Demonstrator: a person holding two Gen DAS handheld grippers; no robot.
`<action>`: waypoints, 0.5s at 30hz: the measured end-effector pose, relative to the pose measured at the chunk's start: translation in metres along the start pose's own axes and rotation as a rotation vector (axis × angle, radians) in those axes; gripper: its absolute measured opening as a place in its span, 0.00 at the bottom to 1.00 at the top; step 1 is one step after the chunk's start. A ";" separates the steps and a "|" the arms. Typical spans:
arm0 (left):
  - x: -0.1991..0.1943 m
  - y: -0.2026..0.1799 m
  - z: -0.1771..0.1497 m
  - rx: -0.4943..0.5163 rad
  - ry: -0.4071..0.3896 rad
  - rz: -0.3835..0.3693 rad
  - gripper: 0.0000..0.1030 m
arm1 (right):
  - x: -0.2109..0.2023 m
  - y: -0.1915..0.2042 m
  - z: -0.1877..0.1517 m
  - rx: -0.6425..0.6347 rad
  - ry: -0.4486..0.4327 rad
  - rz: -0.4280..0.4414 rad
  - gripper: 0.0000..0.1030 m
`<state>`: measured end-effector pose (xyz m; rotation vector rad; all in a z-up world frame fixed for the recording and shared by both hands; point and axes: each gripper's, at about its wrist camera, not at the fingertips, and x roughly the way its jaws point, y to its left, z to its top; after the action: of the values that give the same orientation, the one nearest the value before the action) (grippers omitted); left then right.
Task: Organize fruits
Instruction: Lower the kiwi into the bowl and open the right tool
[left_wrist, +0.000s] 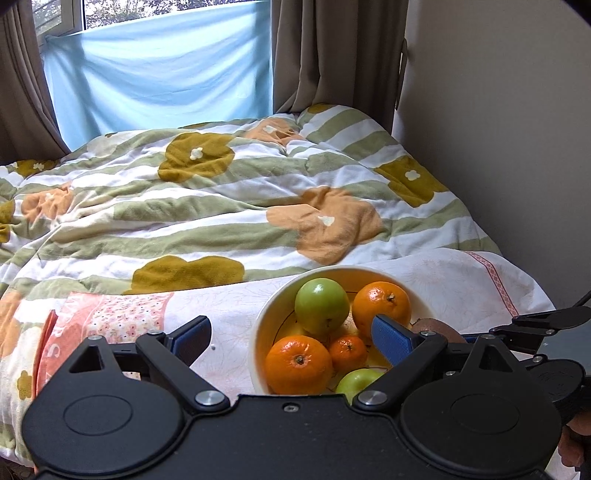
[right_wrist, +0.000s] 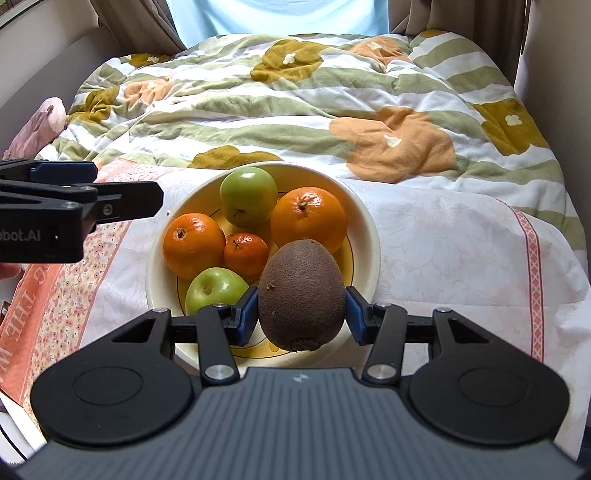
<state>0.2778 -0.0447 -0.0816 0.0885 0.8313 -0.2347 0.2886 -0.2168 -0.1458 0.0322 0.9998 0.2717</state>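
Note:
A cream bowl (right_wrist: 369, 236) (left_wrist: 266, 314) sits on the bed's white cloth. It holds two green apples (right_wrist: 248, 195) (right_wrist: 214, 290), two large oranges (right_wrist: 308, 218) (right_wrist: 194, 245) and a small mandarin (right_wrist: 245, 254). My right gripper (right_wrist: 301, 314) is shut on a brown kiwi (right_wrist: 301, 291), held just above the bowl's near rim. My left gripper (left_wrist: 291, 332) stands open and empty above the bowl's left side; its right finger (left_wrist: 391, 338) overlaps the oranges in view. The left gripper's side (right_wrist: 74, 210) shows at the left of the right wrist view. The kiwi (left_wrist: 436, 326) peeks out behind the left gripper's finger.
A flowered, green-striped duvet (right_wrist: 295, 110) covers the bed behind the bowl. A pink patterned cloth (right_wrist: 55, 288) lies left of the bowl. A wall (left_wrist: 498, 147) runs along the bed's right side, with curtains and a blue sheet (left_wrist: 159, 74) at the window behind.

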 end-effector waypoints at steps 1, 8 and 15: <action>-0.001 0.001 -0.001 -0.003 0.001 0.006 0.93 | 0.002 0.000 0.000 -0.002 0.004 0.005 0.62; -0.004 0.007 -0.009 -0.024 0.004 0.034 0.93 | 0.008 0.003 0.002 -0.027 -0.009 0.023 0.72; -0.006 0.008 -0.012 -0.045 0.009 0.047 0.93 | -0.002 0.002 -0.003 -0.034 -0.052 0.033 1.00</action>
<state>0.2668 -0.0339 -0.0851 0.0662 0.8417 -0.1714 0.2851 -0.2157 -0.1452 0.0246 0.9430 0.3165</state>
